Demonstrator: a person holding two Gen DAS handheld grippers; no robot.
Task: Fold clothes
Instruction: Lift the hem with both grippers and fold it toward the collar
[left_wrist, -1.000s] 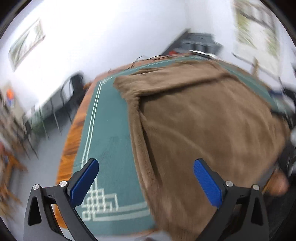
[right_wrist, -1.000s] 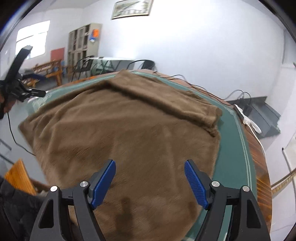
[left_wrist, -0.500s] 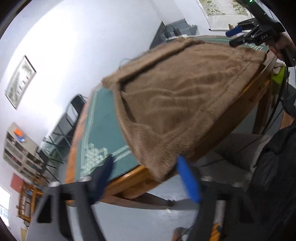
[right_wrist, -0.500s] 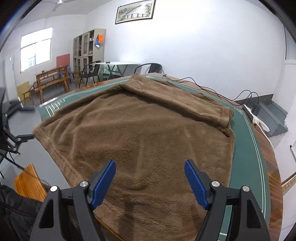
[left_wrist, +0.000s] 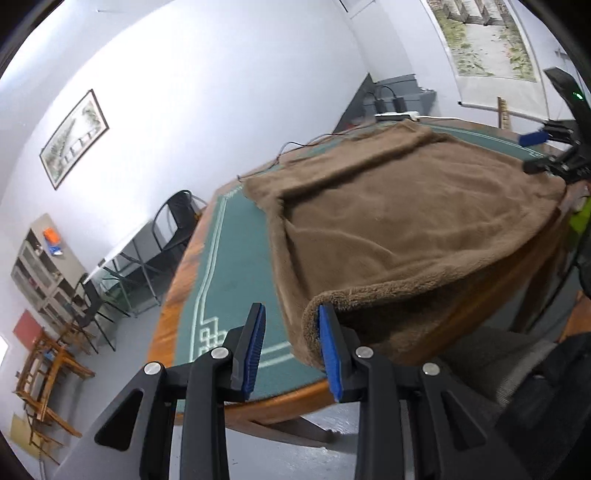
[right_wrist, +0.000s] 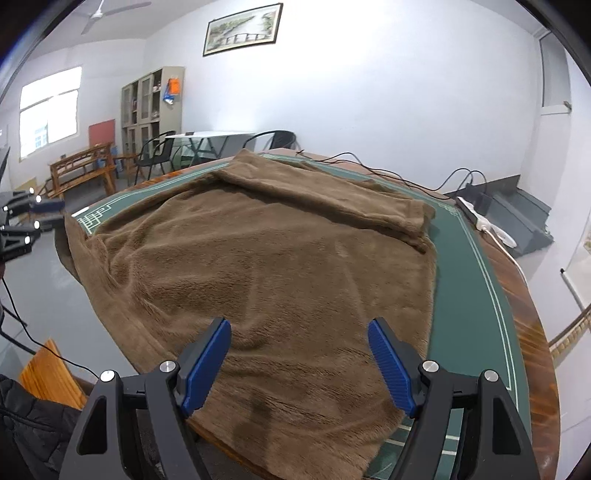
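A brown fleece garment (right_wrist: 280, 266) lies spread over a green-topped wooden table (right_wrist: 469, 280), its far edge folded over, its near edge hanging off the table. In the left wrist view the garment (left_wrist: 399, 229) has a curled corner beside my left gripper (left_wrist: 291, 350). The jaws are partly open; the right finger (left_wrist: 328, 350) touches the corner, which lies outside the gap. My right gripper (right_wrist: 299, 365) is open and empty, just above the garment's near edge. It also shows far right in the left wrist view (left_wrist: 546, 151).
A white power strip (right_wrist: 487, 225) and black cables lie on the table's far right edge. Chairs (right_wrist: 155, 155), a glass table, a wooden bench (right_wrist: 81, 170) and a cabinet stand beyond. A dark jacket (right_wrist: 26, 424) is at lower left.
My left gripper dropped to the garment's near left corner and its jaws narrowed from wide open. The right gripper barely moved and stayed open.
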